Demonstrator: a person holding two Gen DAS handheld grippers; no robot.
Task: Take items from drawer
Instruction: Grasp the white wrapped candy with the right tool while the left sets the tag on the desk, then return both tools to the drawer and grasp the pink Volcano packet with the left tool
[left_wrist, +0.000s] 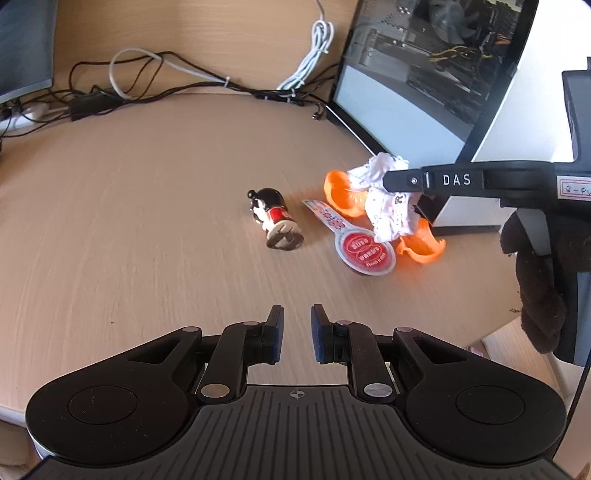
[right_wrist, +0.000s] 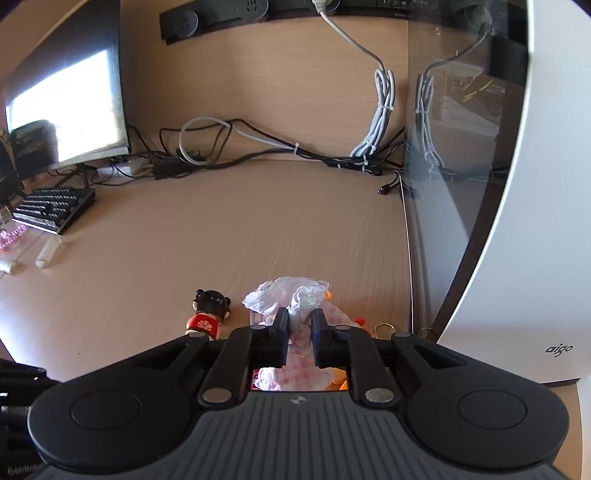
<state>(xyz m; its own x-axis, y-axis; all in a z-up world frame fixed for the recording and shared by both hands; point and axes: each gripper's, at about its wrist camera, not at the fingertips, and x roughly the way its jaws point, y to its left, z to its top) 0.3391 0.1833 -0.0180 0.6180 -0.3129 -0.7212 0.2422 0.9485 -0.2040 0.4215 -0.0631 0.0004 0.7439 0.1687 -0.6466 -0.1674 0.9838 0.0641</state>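
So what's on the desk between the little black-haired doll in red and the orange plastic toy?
In the left wrist view, a flat paddle-shaped tag with red round stickers lies between the doll and the orange toy, on otherwise bare desk.

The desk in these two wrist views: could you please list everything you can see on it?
doll figurine: one, black hair, red dress, lying on its side mid-desk.
round tag: one, red and white, right of the figurine.
duck toy: one, orange with white frilly clothing, beside the tag, between the right gripper's fingers.
computer case: one, white with glass side, right edge of the desk.
monitor: one, black frame, back left.
keyboard: one, black, left.
cables: several, black and grey, along the back wall.
desk: one, light wood.
left gripper: black, empty, jaws slightly apart, above the near desk.
right gripper: black, fingers on either side of the toy's white clothing.
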